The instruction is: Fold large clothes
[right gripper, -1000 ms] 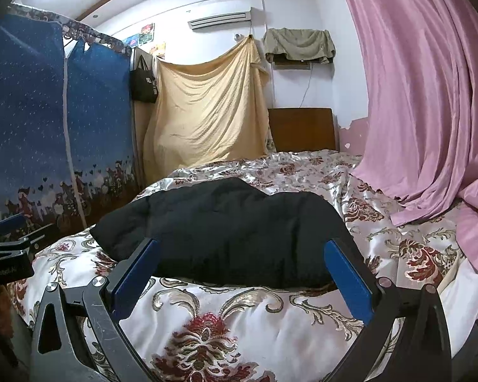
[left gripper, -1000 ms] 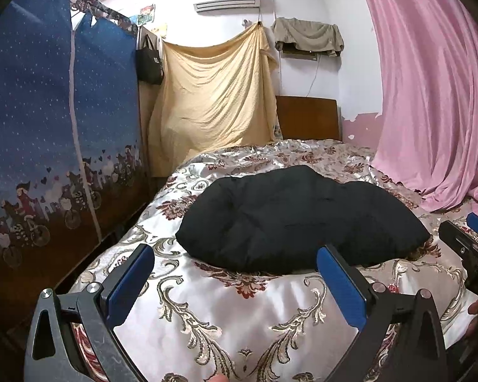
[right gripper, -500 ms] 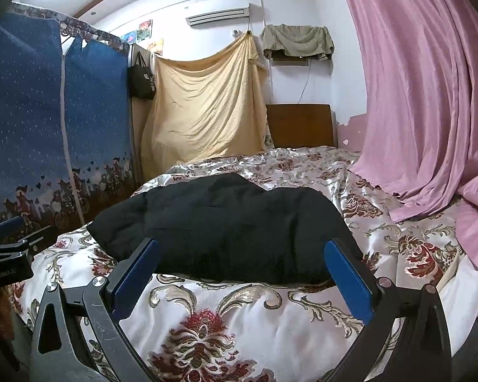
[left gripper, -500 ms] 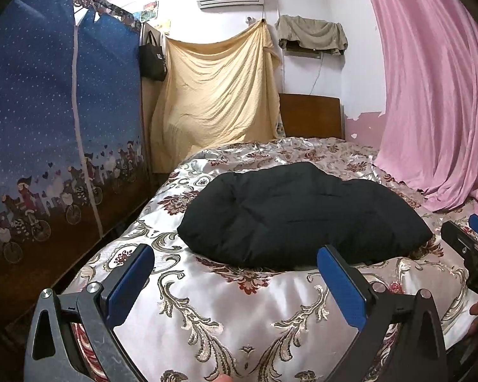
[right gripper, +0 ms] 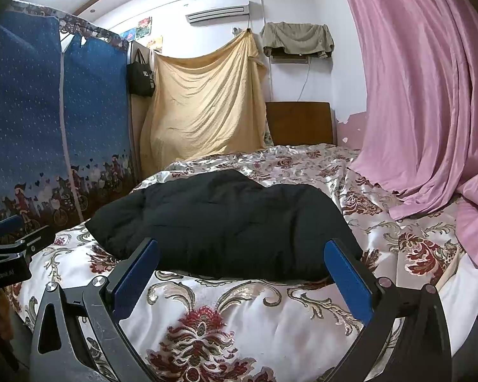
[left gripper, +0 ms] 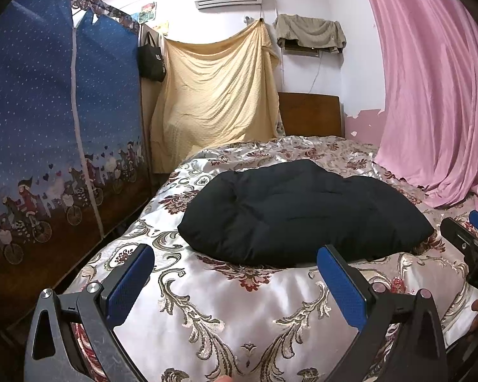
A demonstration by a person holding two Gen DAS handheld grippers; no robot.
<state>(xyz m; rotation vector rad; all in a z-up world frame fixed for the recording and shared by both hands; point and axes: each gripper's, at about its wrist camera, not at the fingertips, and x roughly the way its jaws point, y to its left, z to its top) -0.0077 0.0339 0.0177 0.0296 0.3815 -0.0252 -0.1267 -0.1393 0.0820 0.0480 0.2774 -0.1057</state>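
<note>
A black padded garment lies folded into a thick bundle in the middle of the bed; the right wrist view shows the same garment. My left gripper hovers open over the bed's near end, short of the garment, with nothing between its blue pads. My right gripper is also open and empty, held just in front of the garment's near edge. Each gripper shows at the edge of the other's view: the right gripper, the left gripper.
The bed carries a shiny floral cover. A blue fabric wardrobe stands along the left. A pink curtain hangs on the right and spills onto the bed. A yellow sheet and wooden headboard are at the far end.
Both grippers have tilted slightly, so the garment sits a little lower in each view. The garment itself has not moved and both grippers stay open.
</note>
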